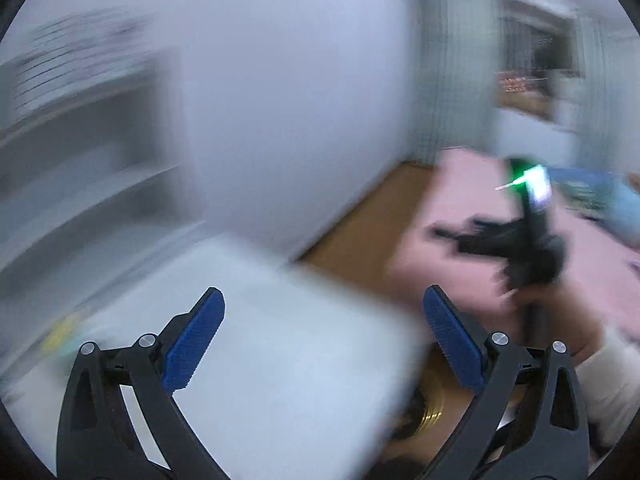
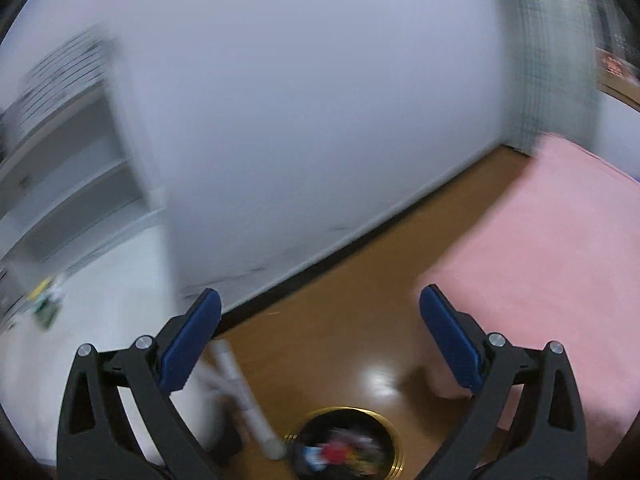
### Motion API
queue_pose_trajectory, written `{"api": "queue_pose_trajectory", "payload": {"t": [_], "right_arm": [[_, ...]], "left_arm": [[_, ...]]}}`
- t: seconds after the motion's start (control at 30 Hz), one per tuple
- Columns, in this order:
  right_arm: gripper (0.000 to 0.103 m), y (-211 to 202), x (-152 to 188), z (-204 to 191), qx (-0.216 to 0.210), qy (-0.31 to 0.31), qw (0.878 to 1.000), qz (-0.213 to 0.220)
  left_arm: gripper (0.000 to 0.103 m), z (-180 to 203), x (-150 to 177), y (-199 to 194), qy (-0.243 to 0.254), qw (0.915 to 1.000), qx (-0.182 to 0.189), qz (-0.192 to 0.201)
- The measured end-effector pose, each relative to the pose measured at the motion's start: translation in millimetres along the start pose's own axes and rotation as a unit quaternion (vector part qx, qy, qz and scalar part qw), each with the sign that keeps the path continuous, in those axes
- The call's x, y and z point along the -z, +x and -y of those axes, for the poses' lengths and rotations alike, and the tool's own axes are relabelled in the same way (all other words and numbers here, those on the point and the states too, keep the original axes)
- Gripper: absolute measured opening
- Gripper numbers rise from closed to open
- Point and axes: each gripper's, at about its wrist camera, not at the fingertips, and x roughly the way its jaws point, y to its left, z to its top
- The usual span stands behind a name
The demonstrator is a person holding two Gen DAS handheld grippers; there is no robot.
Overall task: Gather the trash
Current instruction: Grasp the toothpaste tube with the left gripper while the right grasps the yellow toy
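Observation:
My left gripper [image 1: 322, 292] is open with nothing between its blue pads [image 1: 196, 344], above a white table [image 1: 280, 360]. My right gripper [image 2: 320, 292] is also open and empty over the brown floor. Below it stands a round bin with a gold rim [image 2: 348, 411], holding colourful trash [image 2: 338, 452]. A piece of that gold rim [image 1: 434, 412] shows past the table's edge in the left wrist view. There the right gripper [image 1: 464, 236] appears as a dark blur with a green light, held by a hand in a light sleeve [image 1: 608, 384]. Small yellow-green items [image 2: 48, 304] lie on the table at the left.
A white table leg [image 2: 244, 392] stands beside the bin. A pink-covered bed [image 2: 560, 260] fills the right side. A plain wall [image 2: 300, 120] runs behind, with white shelves [image 2: 60, 184] at the left. Both views are motion-blurred.

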Motion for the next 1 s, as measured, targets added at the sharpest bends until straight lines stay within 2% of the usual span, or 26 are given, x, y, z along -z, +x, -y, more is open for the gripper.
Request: {"api": "queue_pose_trajectory", "payload": {"t": [0.03,0.1,0.13,0.17,0.27,0.3,0.4,0.53,0.67,0.77,0.87,0.93,1.0], "right_arm": [[0.096,9,-2,-23,-0.023,-0.015,1.0,-0.006],[0.096,25,-6,-78,-0.073,-0.053,0.996,-0.018],[0.096,32,-7,-106,-0.097,-0.073,0.992,-0.024],[0.096,33,-4,-128,-0.115,-0.088,0.989,-0.03],[0.096,49,3,-204,-0.192,-0.145,0.968,-0.069],[0.096,56,7,-232,-0.214,-0.165,0.959,-0.087],[0.096,70,16,-291,-0.264,-0.207,0.934,-0.122],[0.096,80,17,-349,-0.297,-0.24,0.914,-0.136],[0.096,88,14,-392,-0.313,-0.255,0.903,-0.145],[0.094,90,19,-431,-0.308,-0.274,0.899,-0.149],[0.084,92,30,-466,-0.307,-0.307,0.888,-0.154],[0.076,93,32,-482,-0.305,-0.321,0.883,-0.158],[0.072,101,31,-494,-0.288,-0.318,0.888,-0.166]], "left_arm": [[0.096,-30,12,-10,-0.008,0.9991,-0.039,-0.015],[0.096,-101,43,-34,-0.03,0.9901,-0.126,-0.055],[0.096,-130,57,-45,-0.042,0.9835,-0.16,-0.074],[0.096,-171,77,-63,-0.068,0.9722,-0.203,-0.096],[0.096,-246,113,-96,-0.135,0.9508,-0.244,-0.135],[0.096,-268,125,-104,-0.155,0.9454,-0.247,-0.146],[0.096,-321,146,-111,-0.175,0.9441,-0.222,-0.17],[0.096,-356,152,-96,-0.125,0.9532,-0.188,-0.2],[0.096,-381,143,-70,-0.047,0.9612,-0.16,-0.22],[0.096,-395,135,-51,-0.024,0.9648,-0.13,-0.227],[0.095,-406,130,-31,-0.015,0.9658,-0.102,-0.238],[0.09,-406,129,-24,-0.005,0.9656,-0.082,-0.247],[0.084,-404,131,-16,0.019,0.964,-0.067,-0.257]]}}
